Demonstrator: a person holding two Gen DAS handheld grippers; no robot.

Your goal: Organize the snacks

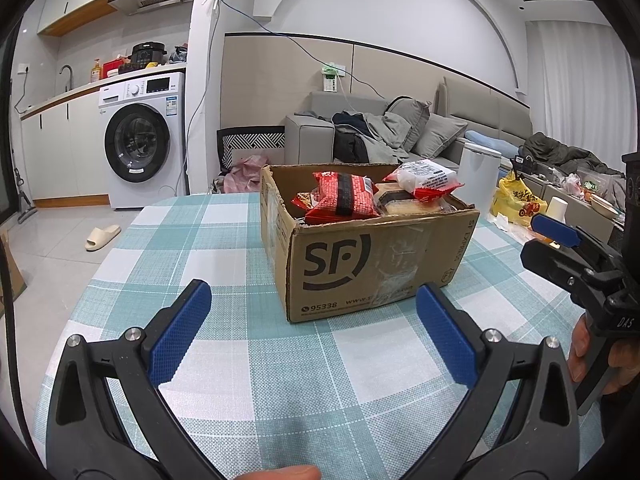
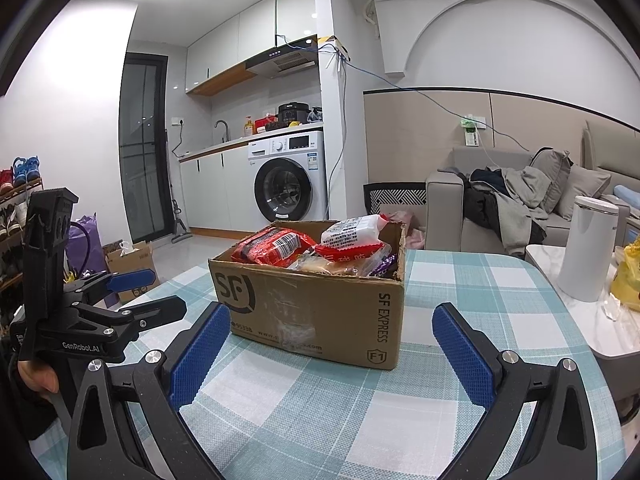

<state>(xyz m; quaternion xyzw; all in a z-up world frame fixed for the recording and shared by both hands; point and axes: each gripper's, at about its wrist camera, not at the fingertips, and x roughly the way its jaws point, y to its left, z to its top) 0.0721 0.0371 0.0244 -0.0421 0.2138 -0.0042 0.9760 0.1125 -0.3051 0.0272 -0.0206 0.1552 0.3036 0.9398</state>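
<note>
I see the cardboard box [image 1: 360, 248] standing open-topped on the checked tablecloth [image 1: 280, 380], toward the far middle of the table, with the snacks piled inside it — a red packet [image 1: 344, 196] lying on the near left of the heap, a white packet with red ends [image 1: 424, 178] resting on top toward the far right, and a pale yellowish pack [image 2: 332, 266] half buried beneath them. From the right wrist view I also make out a purple wrapper [image 2: 384, 262] tucked against the box's right wall. My left gripper [image 1: 312, 332] hangs low over the cloth just in front of the box, its blue pads spread wide with nothing between them. My right gripper [image 2: 332, 350] sits likewise near the box's front face, jaws spread wide and empty. Each gripper shows at the edge of the other's view, held by a hand [image 1: 584, 356]. A white cylindrical container [image 2: 588, 248] stands off on a side table to the right, well apart from the box.
</note>
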